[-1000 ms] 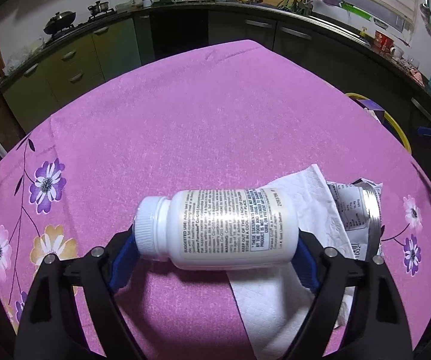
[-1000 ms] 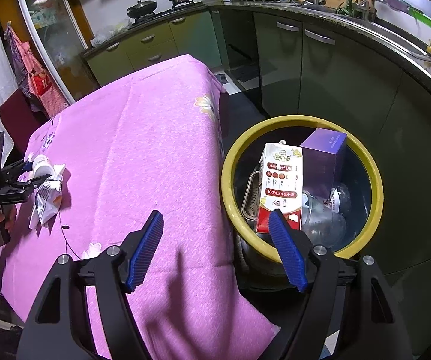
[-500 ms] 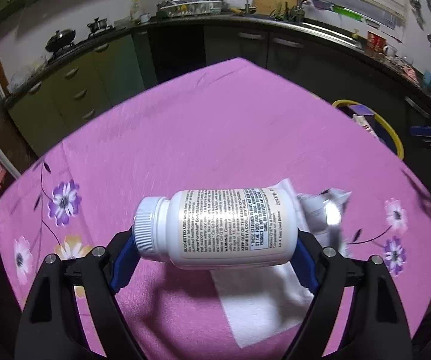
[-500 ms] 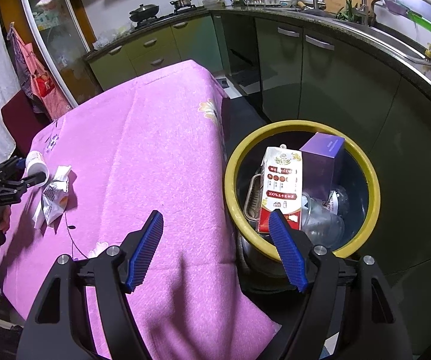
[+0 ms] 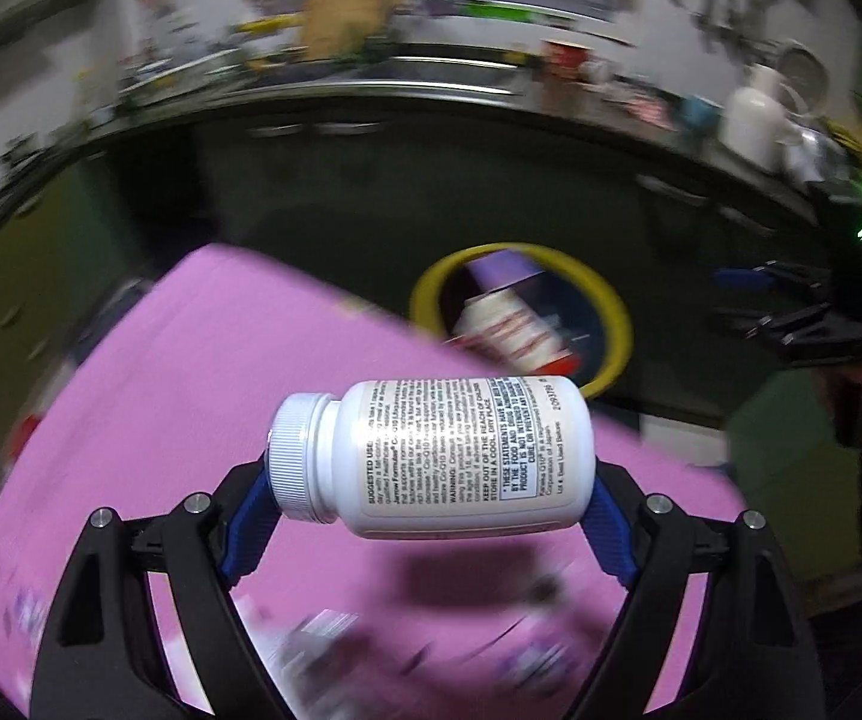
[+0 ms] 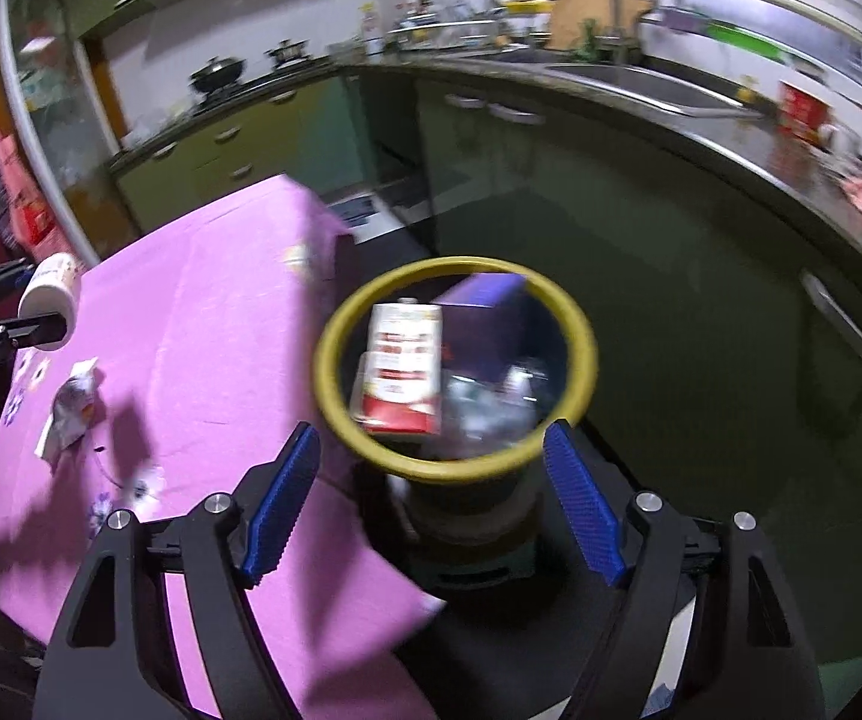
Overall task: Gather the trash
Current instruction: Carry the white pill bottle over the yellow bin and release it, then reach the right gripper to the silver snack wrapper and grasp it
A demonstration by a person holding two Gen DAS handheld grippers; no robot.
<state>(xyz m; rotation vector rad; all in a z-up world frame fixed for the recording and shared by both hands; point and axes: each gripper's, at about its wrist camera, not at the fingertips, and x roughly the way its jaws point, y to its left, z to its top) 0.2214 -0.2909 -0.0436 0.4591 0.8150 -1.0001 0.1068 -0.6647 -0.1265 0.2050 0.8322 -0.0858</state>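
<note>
A white pill bottle (image 5: 448,456) with a ribbed white cap lies sideways between the blue pads of my left gripper (image 5: 431,483), which is shut on it above the pink tablecloth (image 5: 191,390). Ahead stands the yellow-rimmed trash bin (image 5: 613,324). In the right wrist view my right gripper (image 6: 431,435) hovers over the near rim of the bin (image 6: 586,354). Its jaws are opening and nothing is between them. The bin holds a red-and-white carton (image 6: 401,372) and a purple box (image 6: 484,306). The bottle (image 6: 50,291) shows at far left.
A crumpled wrapper on a white tissue (image 6: 74,402) lies on the flowered tablecloth (image 6: 209,312). Dark green cabinets (image 6: 670,252) and a counter with a sink curve behind the bin. The right gripper (image 5: 790,306) and a person's hand show at the right edge.
My left gripper rose with the bottle and swung toward the bin; the tissue and wrapper slid out of its view. The right gripper drew back from the bin, which looks smaller.
</note>
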